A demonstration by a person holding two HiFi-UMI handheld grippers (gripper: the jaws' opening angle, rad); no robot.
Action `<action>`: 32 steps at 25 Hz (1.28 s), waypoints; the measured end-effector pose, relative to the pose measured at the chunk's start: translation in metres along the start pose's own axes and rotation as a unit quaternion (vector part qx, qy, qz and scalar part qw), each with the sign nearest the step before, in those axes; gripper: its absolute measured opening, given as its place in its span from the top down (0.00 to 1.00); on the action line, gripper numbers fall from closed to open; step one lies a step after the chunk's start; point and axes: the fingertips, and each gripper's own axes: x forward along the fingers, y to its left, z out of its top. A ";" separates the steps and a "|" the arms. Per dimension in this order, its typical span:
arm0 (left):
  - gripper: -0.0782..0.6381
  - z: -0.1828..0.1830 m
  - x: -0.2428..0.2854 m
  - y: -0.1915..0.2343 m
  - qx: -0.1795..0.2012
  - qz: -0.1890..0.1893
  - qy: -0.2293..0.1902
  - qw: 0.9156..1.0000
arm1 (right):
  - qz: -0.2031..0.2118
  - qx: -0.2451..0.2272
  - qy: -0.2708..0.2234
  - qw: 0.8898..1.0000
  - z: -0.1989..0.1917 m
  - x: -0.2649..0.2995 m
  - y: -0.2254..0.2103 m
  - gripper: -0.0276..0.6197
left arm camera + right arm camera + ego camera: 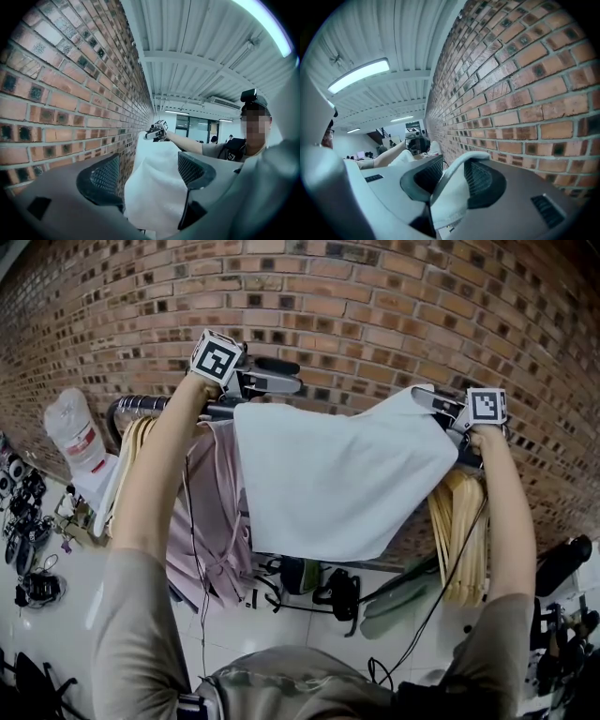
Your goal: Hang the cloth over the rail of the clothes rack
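Note:
A pale blue-white cloth (337, 474) hangs spread between my two grippers in front of the brick wall. It hides most of the rack's chrome rail (141, 406). My left gripper (281, 375) is at the cloth's upper left corner. In the left gripper view, bunched cloth (154, 187) fills the gap of that gripper (150, 171) and touches both pads. My right gripper (441, 407) is at the upper right corner. In the right gripper view, a thin fold of cloth (450, 192) lies between the parted jaws of that gripper (452, 176), leaning on one pad with a gap beside it.
A pink garment (211, 512) hangs on the rack left of the cloth. Wooden hangers (464, 540) hang at the right, and more hangers (127, 465) at the left. A white bag (75, 442) sits at the rack's left end. Shoes (337, 592) and gear (28, 521) lie on the floor.

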 end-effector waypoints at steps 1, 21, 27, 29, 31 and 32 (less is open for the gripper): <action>0.35 0.000 0.000 -0.001 0.001 -0.001 0.001 1.000 | -0.002 0.002 0.006 1.000 -0.002 0.001 -0.001 0.76; 0.35 -0.004 0.003 -0.005 0.003 -0.013 0.011 1.000 | 0.003 0.006 0.040 0.999 -0.018 0.006 0.004 0.51; 0.35 -0.007 0.004 -0.005 0.004 -0.011 0.019 1.000 | -0.001 -0.001 0.023 1.000 -0.012 0.005 0.004 0.52; 0.35 -0.007 0.004 -0.005 0.005 -0.010 0.020 1.000 | -0.004 -0.007 0.007 1.000 -0.006 0.003 0.004 0.52; 0.35 -0.005 0.003 -0.003 0.003 -0.009 0.015 1.000 | -0.020 -0.024 -0.003 1.000 -0.001 -0.001 -0.001 0.52; 0.35 -0.003 0.002 -0.001 0.000 -0.010 0.009 1.000 | -0.032 -0.040 -0.004 0.999 0.002 -0.003 -0.005 0.52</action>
